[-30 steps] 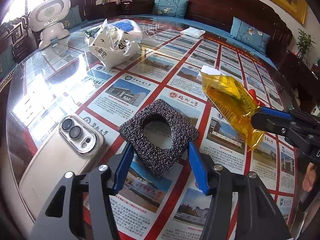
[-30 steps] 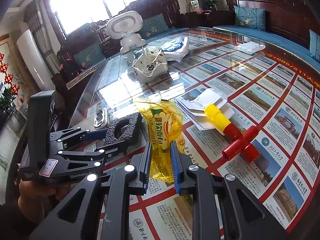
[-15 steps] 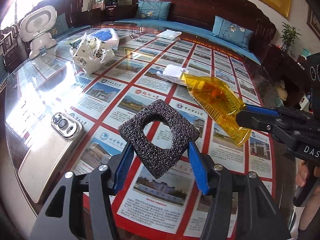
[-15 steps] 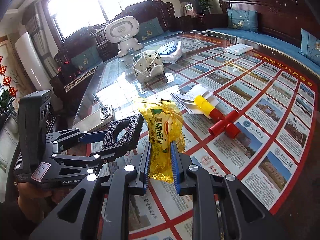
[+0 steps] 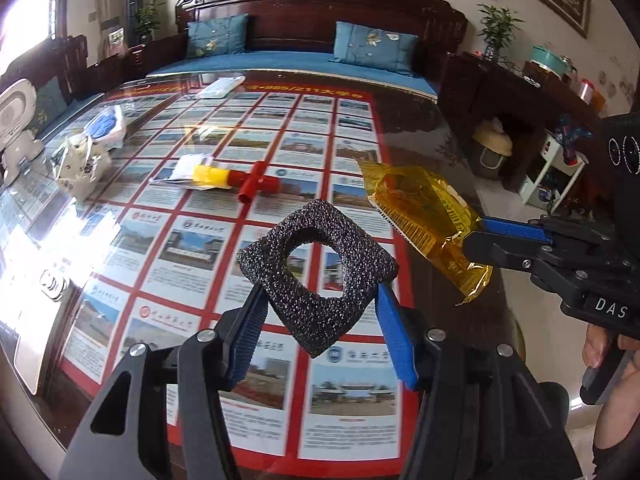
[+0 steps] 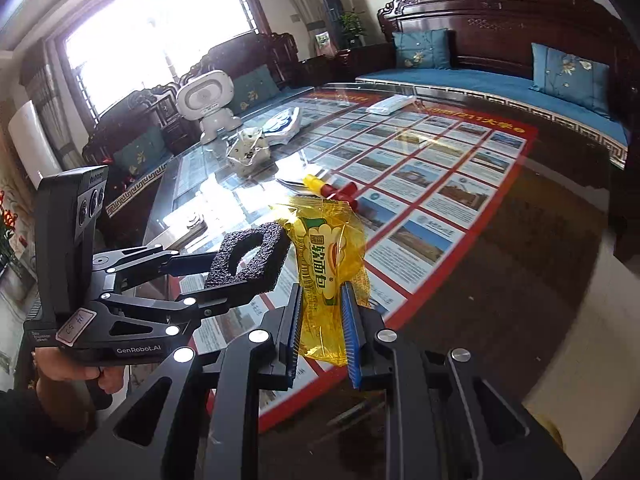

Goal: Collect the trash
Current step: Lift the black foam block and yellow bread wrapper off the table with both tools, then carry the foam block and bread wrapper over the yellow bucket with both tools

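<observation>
Above the table's near edge (image 5: 472, 320), the left gripper (image 5: 320, 312) clamps a foam square (image 5: 316, 280); beside it, the right gripper (image 6: 320, 320) pinches a yellow wrapper (image 6: 328, 264), both tilted downward.

- Both grippers, left gripper (image 5: 318, 322) and right gripper (image 6: 320, 330), carried off toward near right table edge (image 5: 496, 320), raised slightly.
- Phone (image 5: 38, 300) now far left, mostly out of frame.
- Red-yellow toy (image 5: 240, 178) now in left view.

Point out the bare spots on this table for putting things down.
Free: the poster squares between the red connector and the near edge, plus the dark glass right of the poster. Crowded: the far left around the white bag and phone.
</observation>
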Demonstrator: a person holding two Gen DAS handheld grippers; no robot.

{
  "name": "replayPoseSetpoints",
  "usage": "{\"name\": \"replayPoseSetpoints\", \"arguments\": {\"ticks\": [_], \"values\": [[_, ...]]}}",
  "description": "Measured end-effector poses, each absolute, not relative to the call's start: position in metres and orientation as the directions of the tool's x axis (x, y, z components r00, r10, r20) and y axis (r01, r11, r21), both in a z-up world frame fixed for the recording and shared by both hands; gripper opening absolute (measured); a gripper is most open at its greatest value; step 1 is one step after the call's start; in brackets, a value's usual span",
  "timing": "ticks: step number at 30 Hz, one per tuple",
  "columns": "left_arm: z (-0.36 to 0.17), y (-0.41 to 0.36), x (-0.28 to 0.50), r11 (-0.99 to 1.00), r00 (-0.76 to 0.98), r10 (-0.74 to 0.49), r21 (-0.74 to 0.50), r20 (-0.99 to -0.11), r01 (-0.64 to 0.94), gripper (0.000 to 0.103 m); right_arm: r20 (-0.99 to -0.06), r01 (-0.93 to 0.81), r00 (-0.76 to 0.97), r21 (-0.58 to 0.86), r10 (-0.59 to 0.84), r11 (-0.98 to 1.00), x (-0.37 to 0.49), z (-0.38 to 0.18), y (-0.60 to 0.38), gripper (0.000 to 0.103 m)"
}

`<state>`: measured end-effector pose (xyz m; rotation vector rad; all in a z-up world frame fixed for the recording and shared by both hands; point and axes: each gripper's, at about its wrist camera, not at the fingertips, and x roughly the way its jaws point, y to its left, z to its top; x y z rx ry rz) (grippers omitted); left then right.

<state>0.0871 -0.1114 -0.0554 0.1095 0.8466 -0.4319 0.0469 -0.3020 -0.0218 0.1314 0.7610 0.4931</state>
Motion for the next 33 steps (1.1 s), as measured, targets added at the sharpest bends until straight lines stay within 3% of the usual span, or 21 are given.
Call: {"name": "replayPoseSetpoints", "arguments": {"ticks": [18,33], "values": [[-0.086,-0.312,0.033,0.711,0.357,-0.476,-0.113,-0.804,0.694,0.056,-0.681,-0.073,0.683,0.295,0.264,0.953,-0.063,-0.061,-0.479,0.019],[-0.168,-0.435,0.021,0.585,0.139,-0.395,-0.132,-0.908,0.8,0.059,-0.754,0.101,0.627,0.33,0.198,0.938,-0.115,-0.122,-0.562,0.019]]}}
